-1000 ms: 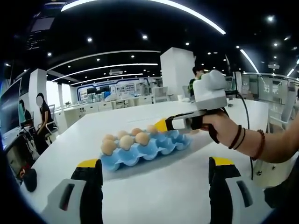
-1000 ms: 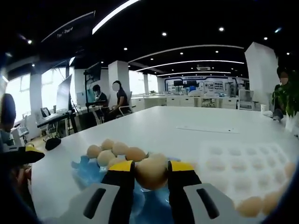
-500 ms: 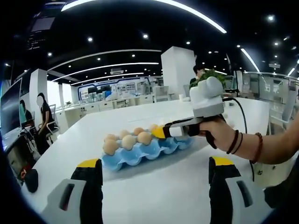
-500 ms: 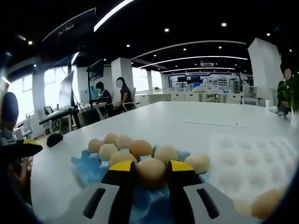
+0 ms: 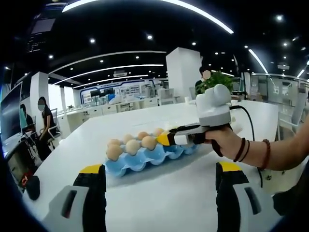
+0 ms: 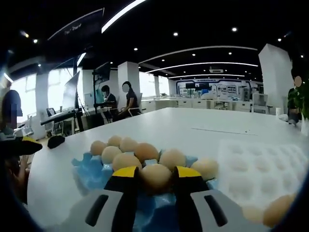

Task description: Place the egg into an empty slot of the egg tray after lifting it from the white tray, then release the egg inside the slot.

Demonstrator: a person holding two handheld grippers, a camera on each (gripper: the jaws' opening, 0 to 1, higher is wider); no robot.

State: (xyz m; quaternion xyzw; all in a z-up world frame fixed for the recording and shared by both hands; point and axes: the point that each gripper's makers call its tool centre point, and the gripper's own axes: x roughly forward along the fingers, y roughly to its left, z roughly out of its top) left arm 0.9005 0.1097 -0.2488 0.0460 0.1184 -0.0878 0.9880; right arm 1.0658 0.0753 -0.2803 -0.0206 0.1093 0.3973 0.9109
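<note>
Lowered since a second ago: right gripper now down at the moulded blue egg tray, viewed from the left gripper, jaws spread wide, holding nothing, parked clear on the white tabletop. Right gripper view: yellow-tipped jaws pinched on the tan egg, right gripper poised over a near slot of the egg tray. Dimpled white tray beside, another egg waiting. Grip kept until seated, presumably.
</note>
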